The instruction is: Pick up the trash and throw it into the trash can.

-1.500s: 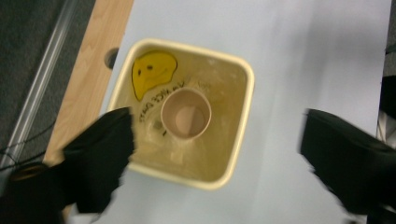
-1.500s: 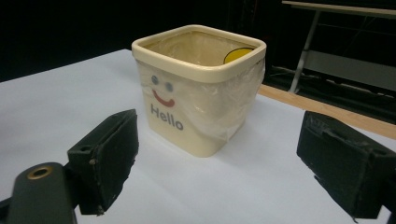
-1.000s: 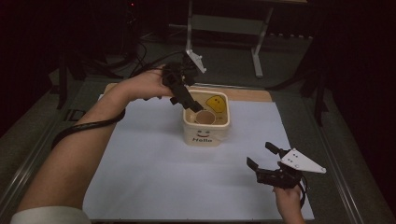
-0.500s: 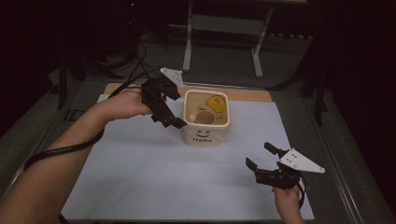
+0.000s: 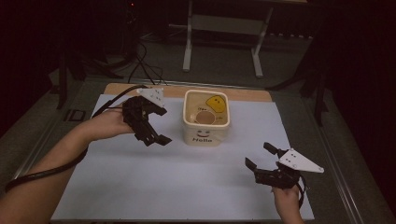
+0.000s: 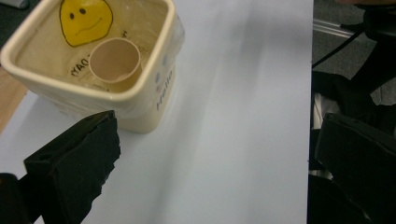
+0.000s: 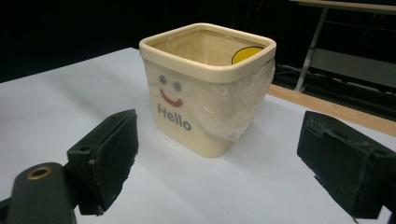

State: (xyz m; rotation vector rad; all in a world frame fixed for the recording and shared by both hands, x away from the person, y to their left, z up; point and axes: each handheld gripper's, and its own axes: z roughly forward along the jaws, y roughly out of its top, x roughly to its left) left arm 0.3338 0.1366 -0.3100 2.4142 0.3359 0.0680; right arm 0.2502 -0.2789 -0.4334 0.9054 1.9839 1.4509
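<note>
Left tool (image 5: 152,130): I've got it just beside the bin's left wall, jaws spread wide and gripping nothing, tips angled down toward the worktop.
Right tool (image 5: 267,163): parked near the front right of the sheet, well apart from the bin, jaws spread and bare too; its own camera looks straight at the smiling front face.
Paper cup (image 6: 115,59): sitting upright inside the bin, low against the near wall in the left gripper view, mouth open to the top.
Bin (image 5: 206,137): cream, square, "Hello" printed on the front, clear liner folded over the rim, standing mid-sheet on the worktop (image 5: 187,186).
Yellow smiley disc (image 5: 215,101): lying against the far inner wall, behind the cup.
Step in hand, my read: the cup looks delivered, and I'm clearing the left tool away.
Doing it well: pull away sideways, clear of the rim so the liner doesn't snag and the light bin doesn't tip.
</note>
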